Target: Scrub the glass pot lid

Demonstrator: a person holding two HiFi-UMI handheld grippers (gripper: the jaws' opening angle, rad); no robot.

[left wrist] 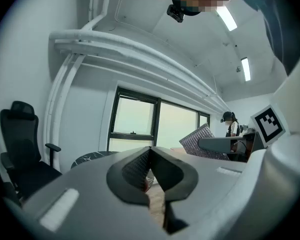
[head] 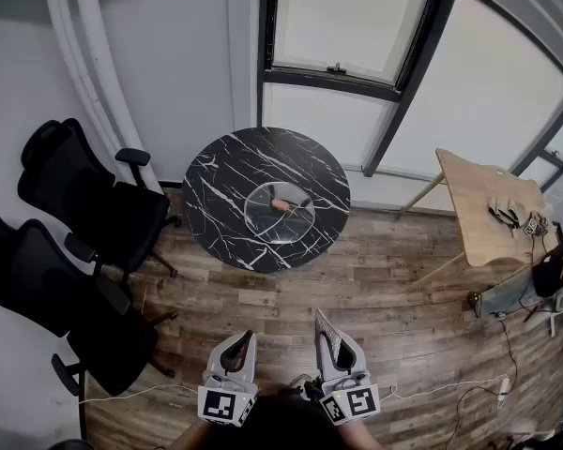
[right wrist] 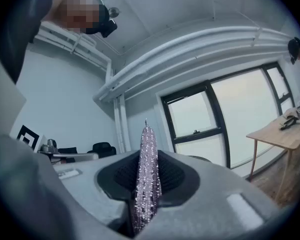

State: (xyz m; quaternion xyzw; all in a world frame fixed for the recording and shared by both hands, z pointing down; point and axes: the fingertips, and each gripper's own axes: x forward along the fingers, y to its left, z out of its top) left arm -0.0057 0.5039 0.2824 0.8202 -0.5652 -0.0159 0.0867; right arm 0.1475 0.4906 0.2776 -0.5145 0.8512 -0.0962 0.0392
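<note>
The glass pot lid (head: 280, 214) with a brown knob (head: 281, 204) lies flat on the round black marble table (head: 216, 181), far ahead of both grippers. At the bottom of the head view my left gripper (head: 248, 337) is held over the wooden floor, and in the left gripper view the left gripper (left wrist: 150, 152) has its jaws closed together with nothing between them. My right gripper (head: 320, 317) is beside it. The right gripper view shows the right gripper (right wrist: 146, 164) shut on a glittery purple scrubber (right wrist: 146, 179) that sticks up past the fingertips.
Two black office chairs (head: 80, 204) stand left of the table against the wall. A light wooden table (head: 483, 204) with small items stands at the right, with a seated person's leg (head: 511, 293) beside it. A white cable (head: 450, 387) runs across the floor.
</note>
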